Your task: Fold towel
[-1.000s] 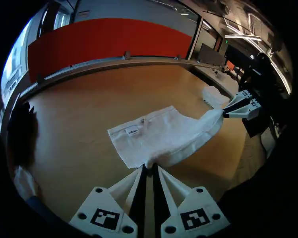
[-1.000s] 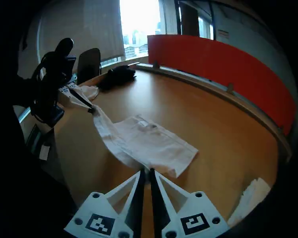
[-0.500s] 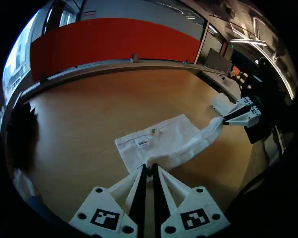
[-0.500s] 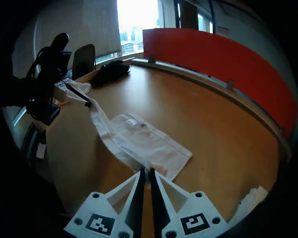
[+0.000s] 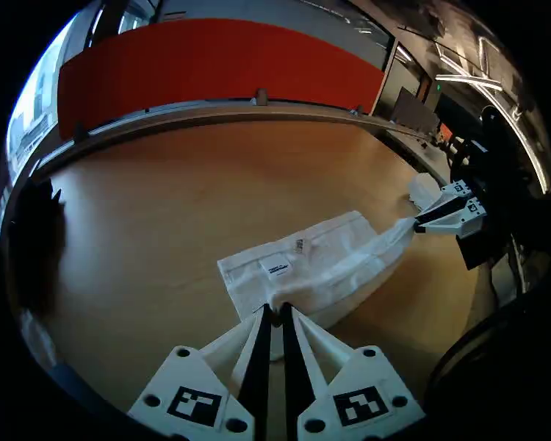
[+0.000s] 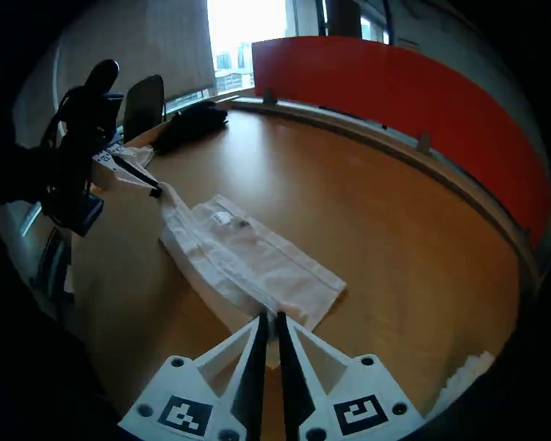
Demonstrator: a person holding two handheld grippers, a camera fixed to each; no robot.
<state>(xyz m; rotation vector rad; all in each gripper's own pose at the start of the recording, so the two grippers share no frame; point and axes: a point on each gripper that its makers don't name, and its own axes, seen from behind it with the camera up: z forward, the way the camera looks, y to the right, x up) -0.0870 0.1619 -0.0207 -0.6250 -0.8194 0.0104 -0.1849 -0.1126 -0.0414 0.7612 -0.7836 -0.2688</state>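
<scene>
In the left gripper view, the left tongs [image 5: 274,309] rise from the bottom centre of the frame. Their fingers [image 5: 259,345] are pressed almost together, and a fold of the white towel [image 5: 312,257] is nipped at the tips. In the right gripper view, the right tongs [image 6: 270,317] stand in the same place, closed just as narrowly. A corner of the towel [image 6: 253,257] is caught between them and reaches a little way down the gap.

Each pair also shows in the other's view. The right tongs [image 5: 416,223] come in from the middle right of the left gripper view. The left tongs [image 6: 156,192] come in from the middle left of the right gripper view, below a dark-sleeved arm [image 6: 26,173]. In both views the tips are closed on an end of the towel.

The edge of the towel stretched between the two pairs is lifted into a loose, bunched band. The rest lies flat on the wooden bench [image 5: 173,184] just beyond that band, with a small label [image 5: 277,268] facing up near the left tongs' end.

A red partition [image 5: 202,66] runs along the far edge of the bench, across the top of the left gripper view and down the right of the right gripper view. In the upper left of the right gripper view, a dark bag [image 6: 191,121] lies on the bench beside a chair [image 6: 143,103], under a bright window [image 6: 242,37]. More white cloth [image 5: 425,189] lies just behind the right tongs.
</scene>
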